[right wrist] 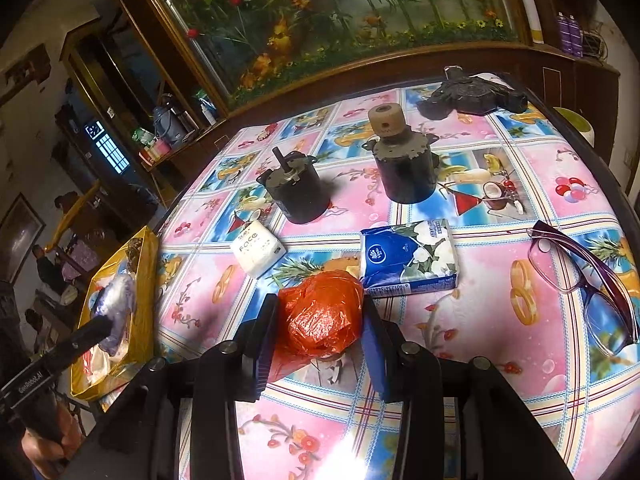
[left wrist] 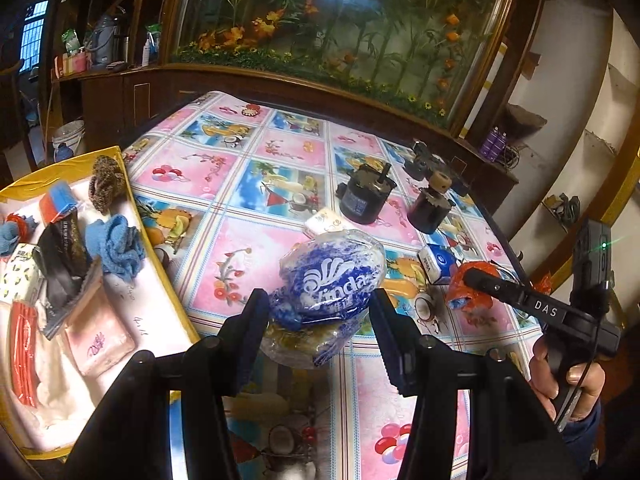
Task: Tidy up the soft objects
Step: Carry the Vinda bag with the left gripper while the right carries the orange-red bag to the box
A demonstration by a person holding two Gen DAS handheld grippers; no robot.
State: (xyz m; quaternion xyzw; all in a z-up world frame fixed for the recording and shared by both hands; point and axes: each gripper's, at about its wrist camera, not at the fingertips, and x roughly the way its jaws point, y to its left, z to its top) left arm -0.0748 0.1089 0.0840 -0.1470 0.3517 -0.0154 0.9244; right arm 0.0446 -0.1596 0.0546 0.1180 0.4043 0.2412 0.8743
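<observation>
My left gripper (left wrist: pixel 320 312) is shut on a crumpled blue and white Vinda plastic bag (left wrist: pixel 332 280), held above the table near the yellow tray (left wrist: pixel 158 252). The tray holds soft things: a blue cloth (left wrist: pixel 116 246), a pink pack (left wrist: pixel 98 340), a sponge (left wrist: pixel 60 200). My right gripper (right wrist: pixel 320 320) is shut on a crumpled orange plastic bag (right wrist: pixel 320 316), also seen in the left wrist view (left wrist: pixel 466 288). A blue tissue pack (right wrist: pixel 410 258) and a white "face" tissue pack (right wrist: pixel 258 248) lie on the table beyond it.
Two black motors (right wrist: pixel 294 194) (right wrist: pixel 404 164), a dark mechanical part (right wrist: pixel 472 96) and purple glasses (right wrist: pixel 588 280) lie on the patterned tablecloth (right wrist: pixel 500 360). A fish-tank cabinet (right wrist: pixel 340 20) stands behind the table. The tray sits off the table's left edge (right wrist: pixel 116 320).
</observation>
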